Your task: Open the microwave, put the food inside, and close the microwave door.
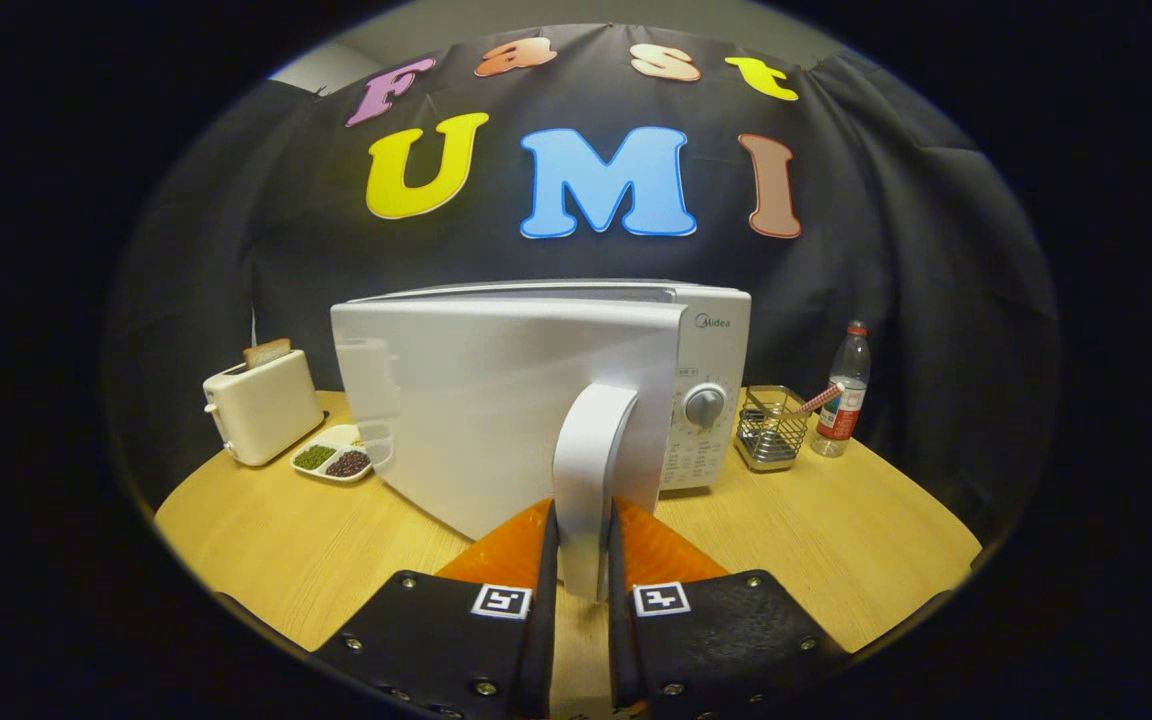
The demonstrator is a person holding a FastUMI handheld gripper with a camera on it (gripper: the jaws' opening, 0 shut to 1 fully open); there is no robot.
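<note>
A white microwave stands at the middle of a round wooden table. Its door is swung partly out toward me, hinged on the left. The door's upright white handle sits between my fingers, and my gripper is shut on it. To the left of the microwave lies a small white divided dish of food holding green and dark beans. The oven's inside is hidden behind the door.
A white toaster with a slice of bread stands at the far left beside the dish. Right of the microwave are a wire basket and a plastic water bottle. The control dial faces me.
</note>
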